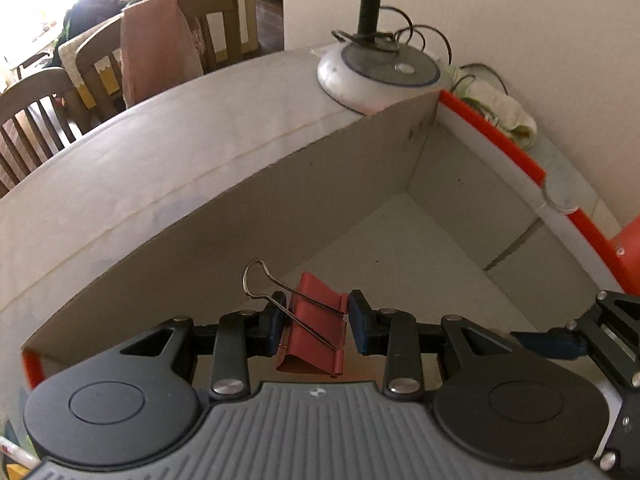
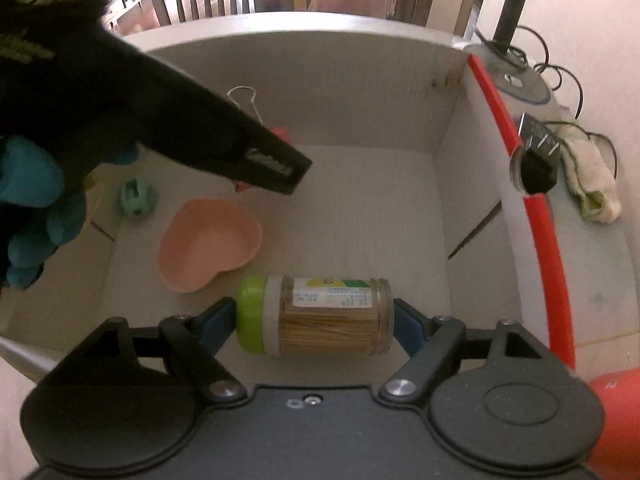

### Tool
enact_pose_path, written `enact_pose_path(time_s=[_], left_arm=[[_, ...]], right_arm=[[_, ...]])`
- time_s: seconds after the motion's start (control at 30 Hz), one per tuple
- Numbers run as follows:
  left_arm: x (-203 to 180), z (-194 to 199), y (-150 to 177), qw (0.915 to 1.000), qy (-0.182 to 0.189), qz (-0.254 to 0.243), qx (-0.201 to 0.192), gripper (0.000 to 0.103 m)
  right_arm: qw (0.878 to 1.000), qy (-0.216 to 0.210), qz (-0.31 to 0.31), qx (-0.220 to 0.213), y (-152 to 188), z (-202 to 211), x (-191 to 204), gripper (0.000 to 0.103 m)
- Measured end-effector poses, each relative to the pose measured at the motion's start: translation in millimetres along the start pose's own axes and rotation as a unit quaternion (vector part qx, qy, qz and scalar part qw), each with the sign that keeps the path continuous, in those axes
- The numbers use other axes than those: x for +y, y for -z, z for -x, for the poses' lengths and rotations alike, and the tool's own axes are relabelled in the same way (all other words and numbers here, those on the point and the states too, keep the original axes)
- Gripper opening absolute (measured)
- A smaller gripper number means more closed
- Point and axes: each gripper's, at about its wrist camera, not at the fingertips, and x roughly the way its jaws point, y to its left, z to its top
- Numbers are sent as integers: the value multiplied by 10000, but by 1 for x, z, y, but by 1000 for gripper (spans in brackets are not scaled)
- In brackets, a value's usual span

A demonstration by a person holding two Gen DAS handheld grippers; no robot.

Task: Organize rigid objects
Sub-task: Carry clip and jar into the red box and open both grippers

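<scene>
A red binder clip (image 1: 316,324) with wire handles sits between the blue pads of my left gripper (image 1: 318,320), which is shut on it above the white cardboard box (image 1: 280,200). In the right wrist view my right gripper (image 2: 314,320) is shut on a toothpick jar (image 2: 320,316) with a green lid, held sideways by its two ends low inside the box (image 2: 340,92). A pink heart-shaped dish (image 2: 208,240) and a small green object (image 2: 138,196) lie on the box floor. The clip's wire handle (image 2: 242,96) shows behind the left tool's black body (image 2: 224,136).
The box has a red rim (image 2: 540,208) on its right side. A lamp base (image 1: 380,68) with cables and a crumpled cloth (image 2: 592,176) lie on the table past it. A hand in a blue glove (image 2: 28,184) is at the left. Wooden chairs (image 1: 208,24) stand behind the table.
</scene>
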Motion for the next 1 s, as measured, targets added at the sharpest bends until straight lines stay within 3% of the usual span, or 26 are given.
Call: enact_pose_path(time_s=[0.3,0.7,0.77,0.83,1.0], left_arm=[[-6,-25,-4,9993,-53,-134,332,33],[-9,-20,0,9990,-104,-72,428,33],[-10,-17,1,9990,-104,-77,418,39],[-10,-12,3,9992,-88,-101,370,51],[-9,4,3,9997,26,-56,226,52]], right_arm=[[10000,19,60,0,10,2,6,82],[9994,-68,-254,-227,2,17,-5,82],[9991,-78,-319,-277,3,21,-6,83],[9987,-88,-364,-332,1,23,-9,83],[9979,-80,-404,-507,4,38,-4,84]])
